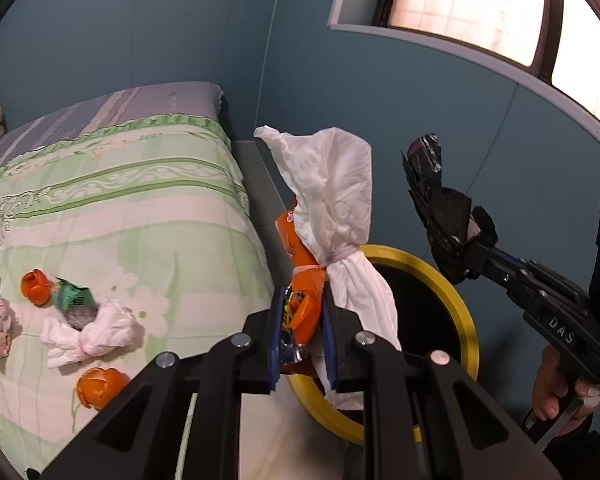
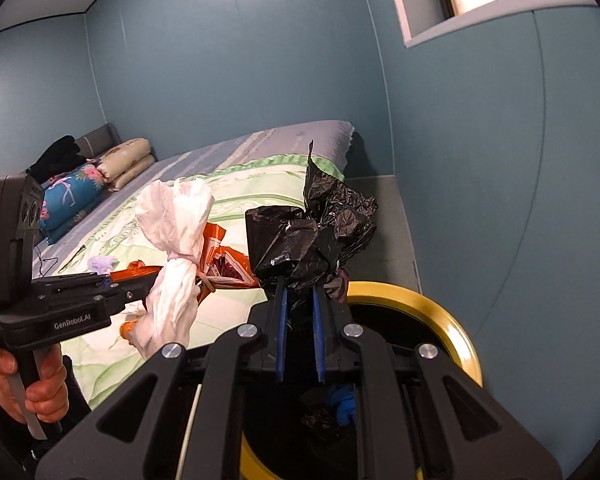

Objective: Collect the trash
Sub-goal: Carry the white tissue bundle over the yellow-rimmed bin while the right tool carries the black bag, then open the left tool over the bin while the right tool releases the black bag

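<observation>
My left gripper [image 1: 302, 300] is shut on a white tissue bundle [image 1: 332, 200] and an orange snack wrapper [image 1: 300, 280], held over the yellow-rimmed bin [image 1: 466, 300] beside the bed. My right gripper [image 2: 299, 292] is shut on a crumpled black plastic bag [image 2: 308, 232], above the same bin [image 2: 460, 336]. The right gripper with the bag [image 1: 444, 208] shows at the right of the left wrist view. The left gripper [image 2: 152, 280] with the tissue [image 2: 176, 240] shows in the right wrist view. More trash lies on the bed: a white tissue [image 1: 92, 336], orange peels [image 1: 100, 386], a green wrapper [image 1: 72, 300].
The bed [image 1: 140, 208] with a green floral cover is to the left of the bin. Blue walls and a window [image 1: 480, 4] stand behind. Pillows [image 2: 72, 196] lie at the bed's head. The bin holds dark trash and something blue [image 2: 342, 404].
</observation>
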The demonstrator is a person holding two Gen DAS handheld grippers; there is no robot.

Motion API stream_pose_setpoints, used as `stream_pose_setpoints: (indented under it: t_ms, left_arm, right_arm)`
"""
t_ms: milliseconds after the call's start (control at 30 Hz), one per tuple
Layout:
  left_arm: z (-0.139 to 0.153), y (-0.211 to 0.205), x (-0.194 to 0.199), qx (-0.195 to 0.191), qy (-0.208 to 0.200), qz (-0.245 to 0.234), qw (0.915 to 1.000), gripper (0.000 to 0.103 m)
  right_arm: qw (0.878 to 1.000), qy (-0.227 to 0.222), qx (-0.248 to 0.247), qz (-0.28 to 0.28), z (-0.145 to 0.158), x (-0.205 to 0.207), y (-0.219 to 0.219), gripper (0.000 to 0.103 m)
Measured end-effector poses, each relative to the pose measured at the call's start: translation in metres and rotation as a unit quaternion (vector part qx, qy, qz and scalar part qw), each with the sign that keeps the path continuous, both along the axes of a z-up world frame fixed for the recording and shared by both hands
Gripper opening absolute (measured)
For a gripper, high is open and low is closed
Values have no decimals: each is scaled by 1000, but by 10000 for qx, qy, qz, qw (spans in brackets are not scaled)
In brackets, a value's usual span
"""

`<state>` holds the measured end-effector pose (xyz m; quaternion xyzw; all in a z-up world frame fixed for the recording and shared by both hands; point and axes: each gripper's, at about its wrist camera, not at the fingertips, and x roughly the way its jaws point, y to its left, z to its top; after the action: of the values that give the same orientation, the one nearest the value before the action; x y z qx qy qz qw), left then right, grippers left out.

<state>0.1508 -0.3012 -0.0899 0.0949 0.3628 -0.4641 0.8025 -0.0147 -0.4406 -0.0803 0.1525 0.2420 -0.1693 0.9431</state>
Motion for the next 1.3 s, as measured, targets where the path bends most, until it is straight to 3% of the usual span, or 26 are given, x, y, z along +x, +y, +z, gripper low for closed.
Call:
stream_pose_setpoints:
  t_ms: [533,867,967,1033,1300]
  left_arm:
    - [-52,-42,-15,504,530,-295,9969,16]
    - [-55,-46,-25,570,438,-334,9968,20]
    - [-54,-45,-28,556,399,-312,9972,27]
    - [-53,-43,-27,563,337,-204,9976,36]
    - [-41,-31,-16,427,355,-11,9985,36]
  right_arm:
    - [9989,381,224,-126,-17,7,-16,11]
    - [9976,469,413,-303,-25,10,-26,12]
    - [9971,439,481,-381,-26,9,-30,22]
    - [9968,374,528,-470,-25,6,-32,37]
    - [9958,166,557,-706,-21,-4,-39,37]
